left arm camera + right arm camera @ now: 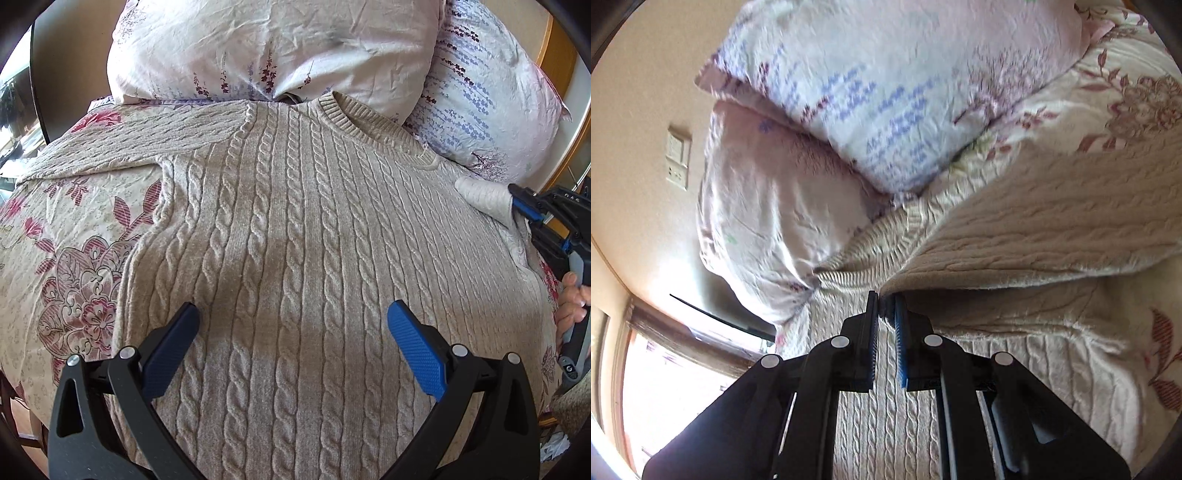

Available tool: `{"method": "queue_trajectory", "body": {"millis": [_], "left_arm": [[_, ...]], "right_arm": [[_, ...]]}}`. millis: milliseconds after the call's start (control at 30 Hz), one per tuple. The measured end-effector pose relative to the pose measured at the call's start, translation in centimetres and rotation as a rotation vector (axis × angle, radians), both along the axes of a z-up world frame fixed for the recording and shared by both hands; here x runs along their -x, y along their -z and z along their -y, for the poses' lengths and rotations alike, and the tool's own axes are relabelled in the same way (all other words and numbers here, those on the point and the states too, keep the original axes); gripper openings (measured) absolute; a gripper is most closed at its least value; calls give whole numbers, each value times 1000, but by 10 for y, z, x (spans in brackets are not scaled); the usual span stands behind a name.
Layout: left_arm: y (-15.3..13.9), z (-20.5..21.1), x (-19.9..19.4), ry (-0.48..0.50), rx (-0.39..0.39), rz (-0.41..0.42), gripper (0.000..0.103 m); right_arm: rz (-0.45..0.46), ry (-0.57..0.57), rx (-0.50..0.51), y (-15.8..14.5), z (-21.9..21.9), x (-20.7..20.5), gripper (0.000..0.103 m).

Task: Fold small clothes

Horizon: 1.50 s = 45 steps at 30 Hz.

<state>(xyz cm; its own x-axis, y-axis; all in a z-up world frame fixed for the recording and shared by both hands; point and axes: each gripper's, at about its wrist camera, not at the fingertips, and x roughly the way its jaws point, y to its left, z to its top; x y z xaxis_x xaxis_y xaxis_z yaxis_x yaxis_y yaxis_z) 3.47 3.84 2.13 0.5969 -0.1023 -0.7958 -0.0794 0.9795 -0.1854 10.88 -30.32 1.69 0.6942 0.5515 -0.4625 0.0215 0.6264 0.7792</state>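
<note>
**Sleeve gripped on the right, left gripper wide over the sweater**

A beige cable-knit sweater (295, 229) is spread flat on a bed with a floral bedspread (55, 236), its neckline (369, 125) lying toward two pillows (273, 48) at the head of the bed. One sleeve (110, 144) is stretched out sideways over the bedspread at the left of the left wrist view.

The left gripper (293, 325) is held above the lower body of the sweater with its jaws wide apart; nothing is seen between them, and whether the pads touch the knit cannot be told.

The right gripper (885, 306) is seen with its jaws nearly closed, and a fold of the other sleeve (1034, 236) is pinched at the very tips. In the left wrist view the same gripper (517, 206) appears at the right edge, with the pale inner side of the cuff (484, 195) clamped and lifted over the sweater's shoulder; a hand (574, 299) is wrapped around its handle. In the right wrist view the lifted sleeve is drawn across above the sweater's body, which lies underneath the gripper. The picture there is blurred, and a wall switch plate (677, 157) and a bright window (676, 387) are seen at the left
</note>
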Motion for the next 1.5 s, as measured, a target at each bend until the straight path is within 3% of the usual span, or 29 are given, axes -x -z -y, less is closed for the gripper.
{"method": "queue_trajectory", "body": {"millis": [567, 1067, 1167, 1233, 1267, 1400, 1500], "left_arm": [[-9, -18, 15, -11, 2, 34, 101], [-11, -27, 17, -6, 2, 28, 101], [-11, -24, 15, -3, 8, 30, 101], [-12, -21, 13, 6, 13, 31, 101], [-11, -19, 12, 13, 15, 31, 101], [-11, -9, 8, 45, 23, 32, 101], [-11, -4, 7, 62, 24, 28, 101]], "right_arm": [[-136, -1, 43, 36, -29, -18, 10], [-189, 38, 14, 45, -35, -22, 11], [-215, 22, -9, 41, -31, -19, 22], [-221, -2, -24, 34, -27, -14, 42], [-225, -4, -20, 30, -26, -12, 47], [-178, 69, -19, 9, 0, 9, 49], [-156, 229, -56, 1, 41, 27, 49]]}}
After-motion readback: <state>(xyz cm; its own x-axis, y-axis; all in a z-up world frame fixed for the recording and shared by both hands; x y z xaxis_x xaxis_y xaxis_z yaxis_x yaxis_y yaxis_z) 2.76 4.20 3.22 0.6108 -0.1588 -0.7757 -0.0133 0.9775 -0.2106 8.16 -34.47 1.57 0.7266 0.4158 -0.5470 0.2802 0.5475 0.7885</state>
